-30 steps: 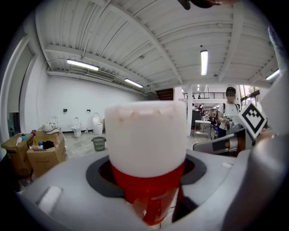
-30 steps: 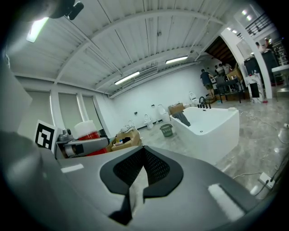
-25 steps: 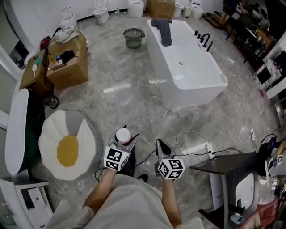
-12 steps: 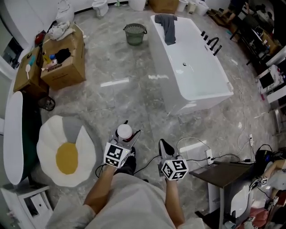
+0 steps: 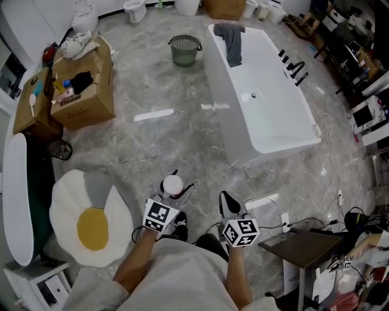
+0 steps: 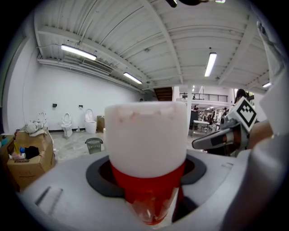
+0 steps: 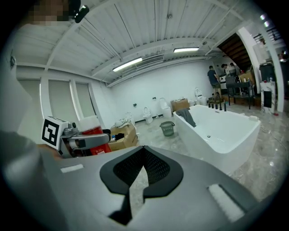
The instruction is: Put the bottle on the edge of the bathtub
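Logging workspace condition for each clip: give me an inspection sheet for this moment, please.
Surface: grey marble floor, glossy.
Job's things: red bottle with white cap, held upright; white bathtub ahead, grey towel over its far rim.
Clutter: open cardboard boxes, mesh bin, egg-shaped cushion.
Tools: left tool shut on the bottle; right tool shut, empty.
Cables: power strip and loose leads on the floor by the dark table.
Surroundings: toilets along the far wall.
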Available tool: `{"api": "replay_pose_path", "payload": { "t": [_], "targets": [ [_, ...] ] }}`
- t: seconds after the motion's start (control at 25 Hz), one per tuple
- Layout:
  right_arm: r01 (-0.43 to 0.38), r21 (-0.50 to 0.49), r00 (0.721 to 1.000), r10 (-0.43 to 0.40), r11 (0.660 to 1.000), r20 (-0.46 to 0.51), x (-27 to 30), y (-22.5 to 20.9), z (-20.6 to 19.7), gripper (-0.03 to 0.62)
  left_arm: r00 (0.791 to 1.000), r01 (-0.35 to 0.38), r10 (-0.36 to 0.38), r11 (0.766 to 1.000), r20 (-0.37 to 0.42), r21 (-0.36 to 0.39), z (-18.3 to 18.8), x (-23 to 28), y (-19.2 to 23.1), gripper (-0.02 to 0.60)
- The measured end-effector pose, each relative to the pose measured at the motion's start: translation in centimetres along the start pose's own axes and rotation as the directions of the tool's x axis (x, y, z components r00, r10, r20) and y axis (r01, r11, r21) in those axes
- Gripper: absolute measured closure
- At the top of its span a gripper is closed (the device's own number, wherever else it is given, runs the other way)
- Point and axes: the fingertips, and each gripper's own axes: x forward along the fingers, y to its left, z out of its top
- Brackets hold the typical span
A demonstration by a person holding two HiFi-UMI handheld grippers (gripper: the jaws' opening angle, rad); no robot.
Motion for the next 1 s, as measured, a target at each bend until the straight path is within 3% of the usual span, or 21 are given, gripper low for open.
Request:
{"api": "replay_pose_path", "payload": {
  "t": [0.68,1.0],
  "targets": [
    [-0.060,-0.070,0.998,0.060,0.996,0.002,12.8,-0.9,6.5,0.594,1.000,-0.022,0.022,1.000,-0.007,-0.016,1.1,6.7,10.8,0.244],
    [-0.136,-0.056,0.990,0.138,0.989,0.036,23.4,-2.4,13.5,0.594,0.999,-0.023,0.024,0.999,-0.033,0.035,5.2,13.2,17.8,0.244]
  ]
}}
